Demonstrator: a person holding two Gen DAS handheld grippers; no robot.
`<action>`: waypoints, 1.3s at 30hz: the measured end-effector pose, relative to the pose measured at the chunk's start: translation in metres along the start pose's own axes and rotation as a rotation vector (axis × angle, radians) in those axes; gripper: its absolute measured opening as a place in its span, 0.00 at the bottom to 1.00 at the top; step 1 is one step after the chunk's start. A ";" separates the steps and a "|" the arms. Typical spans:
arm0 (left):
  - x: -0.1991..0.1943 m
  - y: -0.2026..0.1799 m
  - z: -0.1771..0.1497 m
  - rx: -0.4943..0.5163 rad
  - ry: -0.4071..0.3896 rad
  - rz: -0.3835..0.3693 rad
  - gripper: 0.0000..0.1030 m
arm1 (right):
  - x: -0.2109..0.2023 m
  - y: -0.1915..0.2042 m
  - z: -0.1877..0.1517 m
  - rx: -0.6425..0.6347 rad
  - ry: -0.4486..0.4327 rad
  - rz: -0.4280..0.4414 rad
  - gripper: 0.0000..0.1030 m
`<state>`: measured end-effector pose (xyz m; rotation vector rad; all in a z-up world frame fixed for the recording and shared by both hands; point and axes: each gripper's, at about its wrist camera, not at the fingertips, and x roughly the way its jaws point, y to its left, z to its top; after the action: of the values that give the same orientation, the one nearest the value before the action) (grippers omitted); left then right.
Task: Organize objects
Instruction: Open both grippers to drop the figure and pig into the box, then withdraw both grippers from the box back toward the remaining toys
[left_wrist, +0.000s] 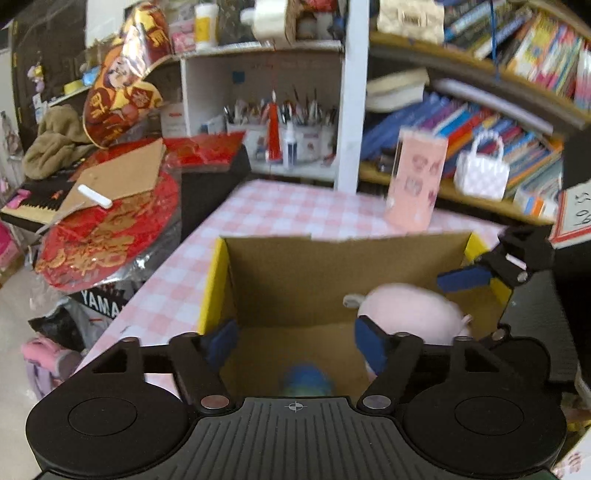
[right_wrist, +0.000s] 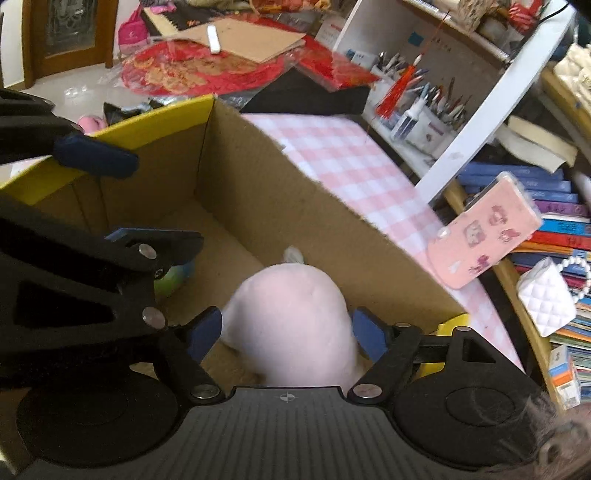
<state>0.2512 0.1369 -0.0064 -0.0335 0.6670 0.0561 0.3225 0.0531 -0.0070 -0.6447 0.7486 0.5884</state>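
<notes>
An open cardboard box with yellow outer sides stands on the pink checked table; it also shows in the right wrist view. A pink plush toy lies inside the box, between the spread fingers of my right gripper, whose pads do not press it. It also shows in the left wrist view. My left gripper is open over the box, above a blue-green ball on the box floor. The ball is partly hidden in the right wrist view.
A pink case with stickers stands on the table behind the box. Shelves of books, a white quilted mini bag and pen cups are behind. Red decorations and cardboard lie on a keyboard at left.
</notes>
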 end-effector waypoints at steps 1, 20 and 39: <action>-0.005 0.000 0.000 -0.004 -0.021 0.006 0.75 | -0.006 -0.003 0.000 0.022 -0.016 0.002 0.76; -0.135 0.031 -0.033 -0.111 -0.252 0.076 0.91 | -0.153 0.027 -0.047 0.454 -0.382 -0.207 0.82; -0.190 0.038 -0.136 -0.097 -0.111 0.129 0.93 | -0.196 0.134 -0.141 0.626 -0.250 -0.267 0.82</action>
<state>0.0159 0.1599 0.0038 -0.0802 0.5547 0.2135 0.0543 -0.0077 0.0214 -0.0817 0.5550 0.1615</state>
